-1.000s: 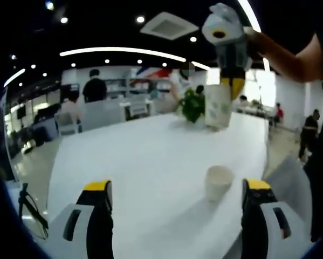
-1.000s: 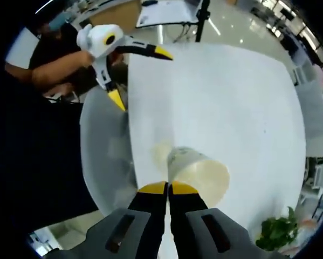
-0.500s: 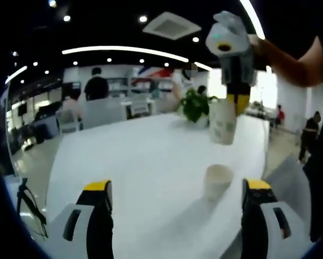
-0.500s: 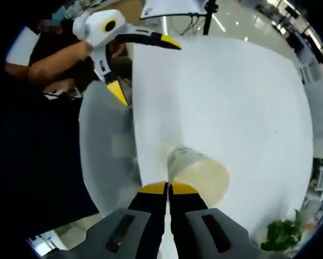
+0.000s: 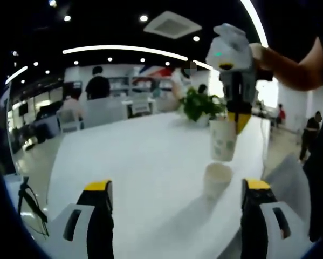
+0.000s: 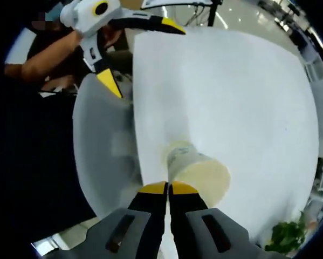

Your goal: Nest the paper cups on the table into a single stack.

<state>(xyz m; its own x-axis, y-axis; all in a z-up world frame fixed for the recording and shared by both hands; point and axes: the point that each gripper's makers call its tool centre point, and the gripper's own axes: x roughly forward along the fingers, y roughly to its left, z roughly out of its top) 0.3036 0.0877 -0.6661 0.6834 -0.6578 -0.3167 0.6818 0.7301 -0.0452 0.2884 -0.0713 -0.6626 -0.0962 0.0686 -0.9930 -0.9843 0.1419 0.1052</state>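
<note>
Two cups: one held paper cup (image 5: 224, 140) in the air, one standing cup (image 5: 217, 179) on the white table (image 5: 139, 162), near its edge.
Right gripper (image 5: 236, 116): in the left gripper view I see it at 1 o'clock, jaws pinched together on the rim wall of the held paper cup (image 6: 196, 168), mouth up, base down.
Cup positions: the held cup's base hangs just above the mouth of the standing cup, apart from it; I judge the two nearly lined up, though the fisheye makes that hard to confirm.
Left gripper (image 5: 174, 216): jaws spread wide with nothing between them, low over the table; the standing cup sits ahead toward 2 o'clock, close to the right-hand jaw.
Left gripper, from the right gripper view (image 6: 134, 51): at 11 o'clock, jaws gaping, over the table edge.
Handling: thin paper, very light, soft-walled; a hard squeeze would oval the rim and spoil nesting. The standing cup will likely tip or skid if nudged off-axis.
Where to hold: a pinch across the rim, as now, keeps the base free to enter.
Step in hand: lowering cup into cup, by my reading.
Background: potted plant (image 5: 196, 105) at the far side of the table.
</note>
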